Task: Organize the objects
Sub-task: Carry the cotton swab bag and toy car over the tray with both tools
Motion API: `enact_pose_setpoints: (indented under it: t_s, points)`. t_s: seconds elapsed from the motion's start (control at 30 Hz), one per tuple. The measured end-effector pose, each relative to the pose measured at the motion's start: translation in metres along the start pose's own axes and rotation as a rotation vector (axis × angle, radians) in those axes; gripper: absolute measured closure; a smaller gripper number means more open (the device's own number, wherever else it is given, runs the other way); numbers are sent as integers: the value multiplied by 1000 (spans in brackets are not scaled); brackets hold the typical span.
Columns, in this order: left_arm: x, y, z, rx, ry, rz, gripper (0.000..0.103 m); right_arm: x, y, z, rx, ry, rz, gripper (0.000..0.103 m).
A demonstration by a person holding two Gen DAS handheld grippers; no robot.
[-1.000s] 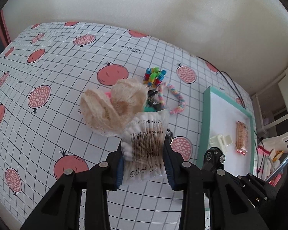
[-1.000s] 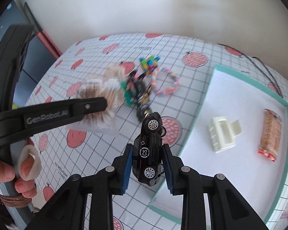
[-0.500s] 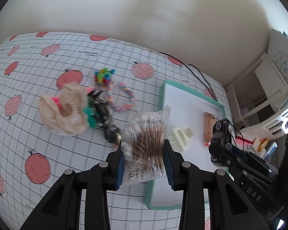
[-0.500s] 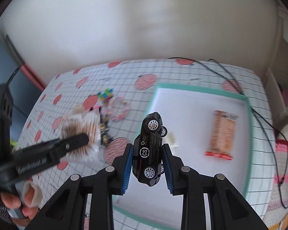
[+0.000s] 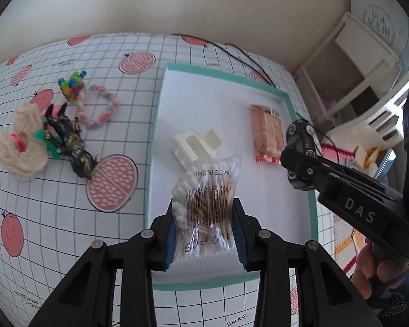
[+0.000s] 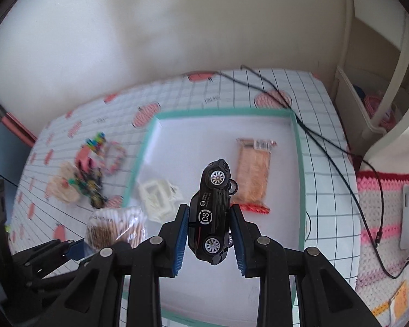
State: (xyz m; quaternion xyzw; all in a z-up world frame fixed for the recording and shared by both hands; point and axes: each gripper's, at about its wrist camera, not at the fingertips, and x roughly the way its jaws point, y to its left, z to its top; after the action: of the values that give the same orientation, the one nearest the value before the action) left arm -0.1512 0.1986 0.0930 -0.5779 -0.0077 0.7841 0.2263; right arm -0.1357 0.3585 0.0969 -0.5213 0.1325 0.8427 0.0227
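My left gripper point(image 5: 204, 231) is shut on a clear bag of cotton swabs point(image 5: 207, 204), held above the near part of the white tray with a teal rim point(image 5: 155, 125). My right gripper point(image 6: 210, 234) is shut on a black toy car point(image 6: 212, 212), nose up, above the same tray point(image 6: 300, 169). In the left wrist view the right gripper point(image 5: 300, 160) with the car point(image 5: 301, 136) hangs over the tray's right side. In the tray lie a cream hair claw point(image 5: 193, 144) and an orange snack packet point(image 5: 267, 133).
Left of the tray on the pomegranate-print cloth lie a cream scrunchie point(image 5: 21, 147), a black-and-gold toy figure point(image 5: 68, 141), a pastel bracelet point(image 5: 101, 106) and a bright beaded charm point(image 5: 72, 83). Black cables point(image 6: 327, 141) cross the far right. White shelving point(image 5: 362, 62) stands to the right.
Both grippers have carried their loads rightward from over the clutter to above the tray. The cotton swab bag and the toy car stay gripped.
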Motion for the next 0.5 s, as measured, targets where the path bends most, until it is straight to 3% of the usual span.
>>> enact_pose_setpoints:
  t_s: [0.33, 0.5]
  points:
    - [37, -7, -16, 17, 96, 37, 65, 40, 7, -11, -43, 99, -39, 71]
    - [36, -7, -18, 17, 89, 36, 65, 53, 7, -15, -49, 132, -52, 71]
